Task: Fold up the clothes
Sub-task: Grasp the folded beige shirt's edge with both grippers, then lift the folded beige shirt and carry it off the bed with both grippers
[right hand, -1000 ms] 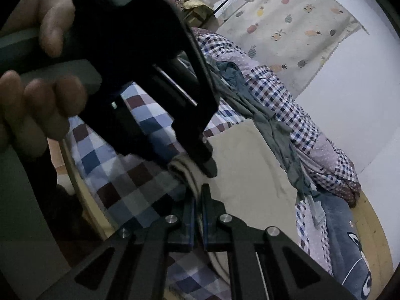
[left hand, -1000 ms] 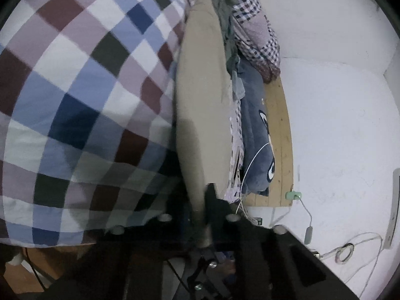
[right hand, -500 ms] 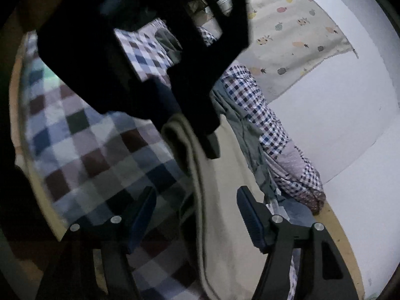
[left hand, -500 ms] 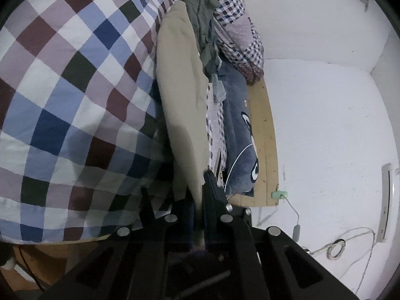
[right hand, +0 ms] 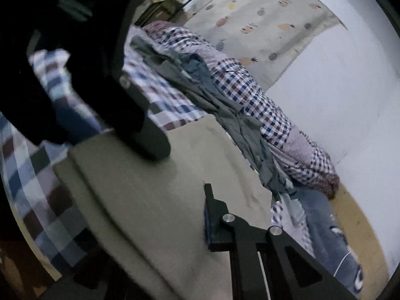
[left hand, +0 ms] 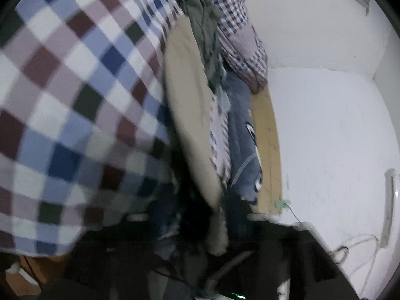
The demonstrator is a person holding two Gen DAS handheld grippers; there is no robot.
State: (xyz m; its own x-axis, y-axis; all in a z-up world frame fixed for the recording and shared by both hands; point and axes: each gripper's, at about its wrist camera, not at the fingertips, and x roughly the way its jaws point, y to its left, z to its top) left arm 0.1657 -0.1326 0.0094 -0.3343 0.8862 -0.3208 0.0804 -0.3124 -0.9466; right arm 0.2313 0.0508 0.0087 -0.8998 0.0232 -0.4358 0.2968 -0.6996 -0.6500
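Note:
A beige folded garment lies on the checked bedspread. In the left wrist view it runs as a long strip down to my left gripper. That gripper's jaws stand parted, with the strip's end loose between them. The picture there is blurred. Seen from the right wrist, a dark left finger rests on the garment's top near its folded corner. My right gripper is shut on the garment's near part. One of its fingers shows, and the cloth hides the other.
A heap of grey-green clothes and a small-check quilt lie beyond the garment. A blue cartoon-print blanket sits by the wooden bed edge. Past that is a white wall with a cable. A fruit-print curtain hangs behind.
The right gripper stood open half a second ago and has since shut on the beige garment lower down. The left gripper's jaws have parted from their shut hold, and both views have swung.

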